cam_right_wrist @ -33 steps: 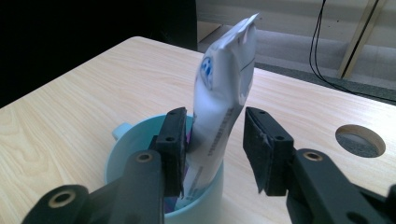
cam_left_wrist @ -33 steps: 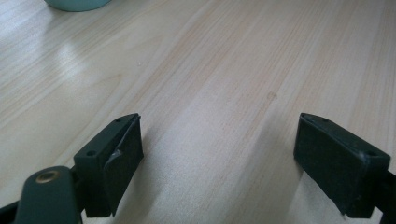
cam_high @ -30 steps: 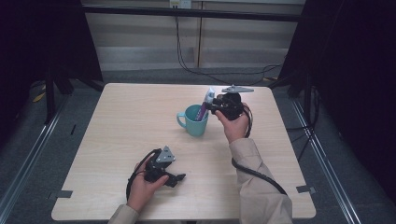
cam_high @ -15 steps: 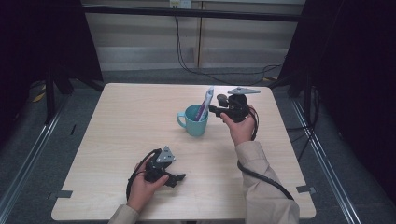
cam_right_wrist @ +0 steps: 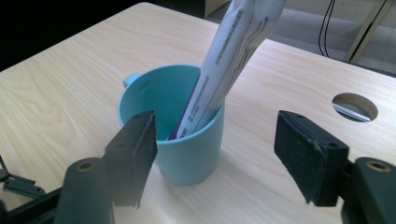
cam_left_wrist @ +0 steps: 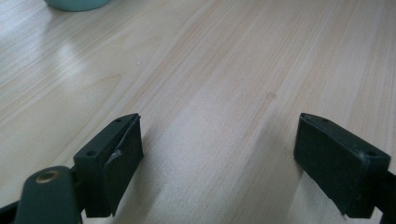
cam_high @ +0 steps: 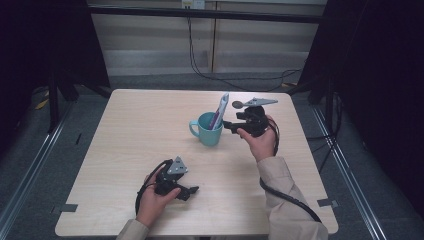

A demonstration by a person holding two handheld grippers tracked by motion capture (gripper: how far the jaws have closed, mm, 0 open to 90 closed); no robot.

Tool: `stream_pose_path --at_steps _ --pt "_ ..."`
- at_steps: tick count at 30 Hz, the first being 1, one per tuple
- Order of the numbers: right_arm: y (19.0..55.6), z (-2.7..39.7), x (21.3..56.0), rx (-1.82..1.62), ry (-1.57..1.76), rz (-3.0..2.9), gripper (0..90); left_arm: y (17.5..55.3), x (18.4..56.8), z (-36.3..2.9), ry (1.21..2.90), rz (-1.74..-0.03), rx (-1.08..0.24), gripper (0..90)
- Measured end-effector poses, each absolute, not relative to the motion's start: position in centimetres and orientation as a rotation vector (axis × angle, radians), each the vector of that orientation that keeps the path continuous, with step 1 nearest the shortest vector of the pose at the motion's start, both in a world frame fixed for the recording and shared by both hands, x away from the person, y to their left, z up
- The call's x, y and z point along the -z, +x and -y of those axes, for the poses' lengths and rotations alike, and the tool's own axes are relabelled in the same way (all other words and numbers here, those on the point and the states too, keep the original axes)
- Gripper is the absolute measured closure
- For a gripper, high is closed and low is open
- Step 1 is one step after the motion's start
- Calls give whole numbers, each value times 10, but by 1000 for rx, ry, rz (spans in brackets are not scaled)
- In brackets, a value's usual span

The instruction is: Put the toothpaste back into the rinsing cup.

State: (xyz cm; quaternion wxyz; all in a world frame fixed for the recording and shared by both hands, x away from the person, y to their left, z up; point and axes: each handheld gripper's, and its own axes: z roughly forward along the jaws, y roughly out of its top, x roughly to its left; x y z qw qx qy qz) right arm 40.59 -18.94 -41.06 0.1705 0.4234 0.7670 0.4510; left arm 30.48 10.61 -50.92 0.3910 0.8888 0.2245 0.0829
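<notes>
Recording lab, bare wooden table [cam_high: 150,130], black curtains [cam_high: 45,45], floor cables [cam_high: 240,77]

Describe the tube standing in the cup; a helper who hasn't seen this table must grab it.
On the pale wooden table, find the teal mug near the middle, just left of the right gripper. The tube leans inside it, its top sticking out above the rim. It is white with printed text and a purple lower part, the table's one tall slim item.
</notes>
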Motion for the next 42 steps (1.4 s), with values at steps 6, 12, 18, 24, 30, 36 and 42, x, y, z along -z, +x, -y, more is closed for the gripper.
stream_pose_path --at_steps 6,12,18,24,30,36,42 --pt "400 190 411 -1265 1183 -2210 255 305 509 -106 2258 -569 -211 152" --pt "394 191 409 -1242 1151 -2237 231 305 509 -106 2262 -569 -209 152" --pt "388 193 410 -1220 1144 -2256 213 305 509 -106 2262 -569 -209 152" --pt "381 197 413 -1217 1140 -2271 198 305 509 -107 2268 -563 -210 151" --pt "373 199 415 -1203 1126 -2291 188 305 509 -106 2261 -568 -202 150" --pt "367 202 417 -1206 1114 -2301 186 305 509 -106 2261 -567 -202 150" --pt "360 206 420 -1219 1108 -2305 181 305 509 -106 2261 -567 -203 150"
